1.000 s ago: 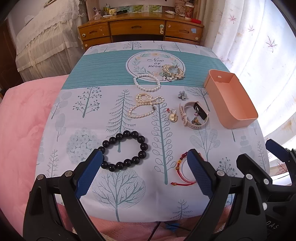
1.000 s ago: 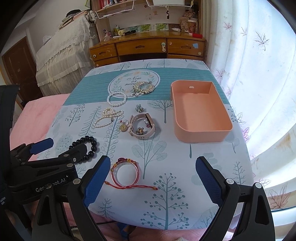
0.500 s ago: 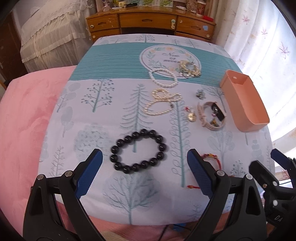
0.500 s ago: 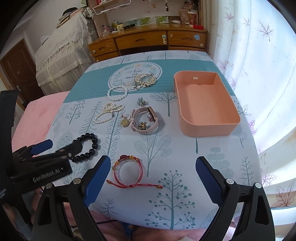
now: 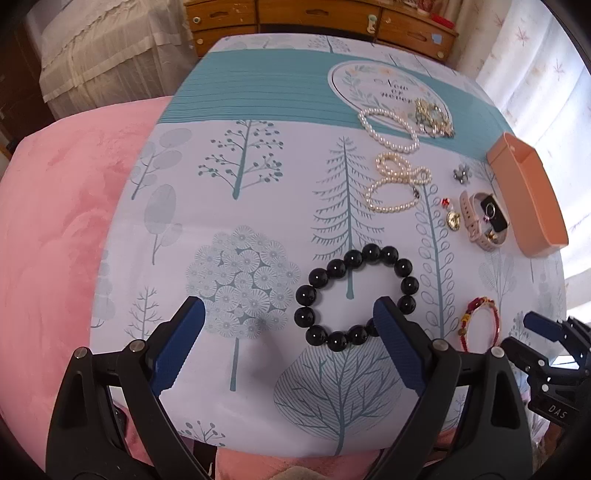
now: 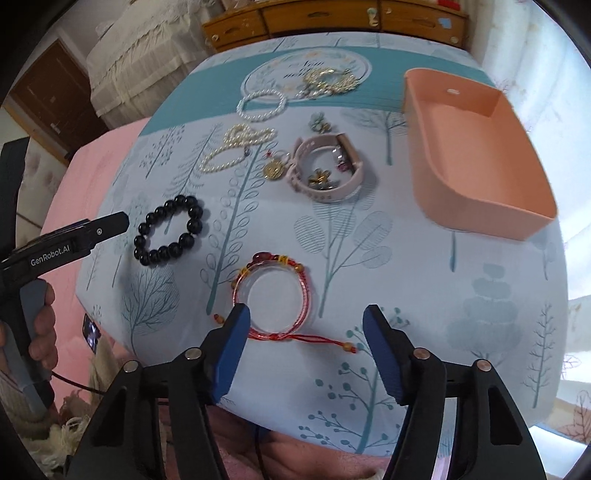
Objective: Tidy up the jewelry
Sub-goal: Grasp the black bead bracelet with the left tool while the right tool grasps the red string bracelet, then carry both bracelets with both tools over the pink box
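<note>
A black bead bracelet (image 5: 356, 297) lies on the tree-print cloth; my left gripper (image 5: 290, 328) is open, its right finger overlapping the bracelet's near edge. The bracelet also shows in the right wrist view (image 6: 170, 236). A red string bracelet (image 6: 273, 291) lies just ahead of my open right gripper (image 6: 306, 326), close to its left finger. Farther off lie a pink watch (image 6: 325, 168), a gold pendant (image 6: 274, 170), pearl strands (image 6: 232, 151), a pearl bracelet (image 6: 262, 105) and gold jewelry (image 6: 328, 83). An empty peach box (image 6: 476, 155) stands at the right.
The cloth-covered table (image 5: 258, 110) has a pink blanket (image 5: 55, 221) at its left. A wooden dresser (image 5: 317, 18) stands behind the table, and white curtains (image 5: 546, 66) hang at the right. The left gripper's body (image 6: 62, 247) reaches in at the left of the right wrist view.
Both grippers have moved forward and lower over the table. The black bracelet now sits at the left gripper's right finger, and the red bracelet is close before the right gripper.
</note>
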`<state>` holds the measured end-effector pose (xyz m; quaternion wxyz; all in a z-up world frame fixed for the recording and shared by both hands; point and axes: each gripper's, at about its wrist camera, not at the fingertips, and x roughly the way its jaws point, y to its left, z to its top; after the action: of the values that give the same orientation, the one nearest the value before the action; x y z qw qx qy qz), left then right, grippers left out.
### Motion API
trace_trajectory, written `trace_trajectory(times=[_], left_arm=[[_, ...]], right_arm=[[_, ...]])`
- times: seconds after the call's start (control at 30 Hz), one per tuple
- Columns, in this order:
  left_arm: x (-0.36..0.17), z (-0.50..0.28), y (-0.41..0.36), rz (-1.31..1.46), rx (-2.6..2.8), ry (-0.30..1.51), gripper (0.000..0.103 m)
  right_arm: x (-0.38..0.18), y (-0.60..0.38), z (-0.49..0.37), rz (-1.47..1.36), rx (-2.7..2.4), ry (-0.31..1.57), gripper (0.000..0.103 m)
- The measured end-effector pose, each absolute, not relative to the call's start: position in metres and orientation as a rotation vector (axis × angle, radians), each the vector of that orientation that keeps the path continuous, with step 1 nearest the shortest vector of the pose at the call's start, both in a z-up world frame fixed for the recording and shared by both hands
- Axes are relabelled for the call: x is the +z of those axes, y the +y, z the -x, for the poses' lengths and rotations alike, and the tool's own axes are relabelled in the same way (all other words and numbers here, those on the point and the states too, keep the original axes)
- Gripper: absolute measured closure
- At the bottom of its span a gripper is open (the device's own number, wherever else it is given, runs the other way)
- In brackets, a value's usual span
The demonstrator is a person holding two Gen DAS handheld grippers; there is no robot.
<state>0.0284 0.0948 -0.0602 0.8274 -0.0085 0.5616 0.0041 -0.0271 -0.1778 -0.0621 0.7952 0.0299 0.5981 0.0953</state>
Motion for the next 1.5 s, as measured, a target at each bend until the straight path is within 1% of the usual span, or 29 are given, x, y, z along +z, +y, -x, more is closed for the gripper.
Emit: trace_trajectory(times=[0.13,0.2,0.23,0.3,0.33,0.37,0.4,0.43,0.47,0.53,0.63,0.7,0.73,0.77,0.8,0.87,0.97,1.07,1.23,1.5], left_arm=[[-0.070,-0.034,0.093,0.004,0.017,1.223,0.011],[-0.076,-0.039,0.093,0.005,0.026,1.238,0.012],[-0.078,-0.041,0.094,0.007,0.028,1.242,0.012],[-0.084,-0.046,0.096,0.018,0.030,1.254,0.012],[-0.086,-0.047,0.097,0.020,0.031,1.262,0.016],[-0.089,-0.049,0.097,0.019,0.031,1.274,0.024],[-0.094,-0.052,0.096,0.014,0.031,1.292,0.027],[-0.096,-0.053,0.096,0.011,0.031,1.306,0.033],[-0.100,-0.055,0.095,0.008,0.031,1.329,0.035],[-0.102,-0.057,0.095,0.021,0.017,1.345,0.036],[-0.103,-0.062,0.093,0.013,0.000,1.372,0.037],[-0.103,-0.065,0.089,-0.001,-0.022,1.392,0.040],[-0.102,-0.066,0.087,-0.006,-0.029,1.394,0.045],[-0.102,-0.067,0.084,-0.017,-0.044,1.395,0.053],[-0.101,-0.069,0.080,-0.026,-0.058,1.393,0.058],[-0.098,-0.069,0.074,-0.039,-0.071,1.384,0.091],[-0.098,-0.073,0.069,-0.034,-0.071,1.376,0.091],[-0.095,-0.071,0.065,-0.003,-0.080,1.362,0.091],[-0.070,-0.058,0.063,0.042,-0.117,1.280,0.091],[-0.018,-0.053,0.037,0.091,-0.209,1.186,0.091]], right_arm=[[-0.075,-0.162,0.019,-0.004,0.227,1.309,0.047],[-0.083,-0.158,0.015,0.013,0.239,1.327,0.054],[-0.088,-0.155,0.012,0.017,0.246,1.340,0.061],[-0.090,-0.152,0.010,0.033,0.251,1.335,0.065],[-0.092,-0.150,0.009,0.041,0.252,1.339,0.067],[-0.092,-0.148,0.008,0.053,0.252,1.333,0.069],[-0.093,-0.147,0.009,0.063,0.251,1.330,0.070],[-0.094,-0.144,0.008,0.076,0.251,1.328,0.071],[-0.094,-0.142,0.008,0.087,0.250,1.325,0.074],[-0.093,-0.142,0.007,0.104,0.249,1.324,0.078],[-0.094,-0.138,0.005,0.121,0.251,1.323,0.081],[-0.096,-0.135,0.002,0.129,0.254,1.324,0.083],[-0.094,-0.139,0.003,0.129,0.256,1.324,0.084],[-0.094,-0.138,0.002,0.131,0.258,1.324,0.085],[-0.094,-0.138,0.002,0.131,0.260,1.324,0.085],[-0.094,-0.138,0.000,0.132,0.259,1.325,0.089],[-0.094,-0.139,-0.002,0.122,0.258,1.329,0.095],[-0.095,-0.140,-0.002,0.112,0.266,1.331,0.097],[-0.087,-0.138,0.001,0.113,0.278,1.298,0.097],[-0.053,-0.149,0.000,0.068,0.277,1.212,0.097]])
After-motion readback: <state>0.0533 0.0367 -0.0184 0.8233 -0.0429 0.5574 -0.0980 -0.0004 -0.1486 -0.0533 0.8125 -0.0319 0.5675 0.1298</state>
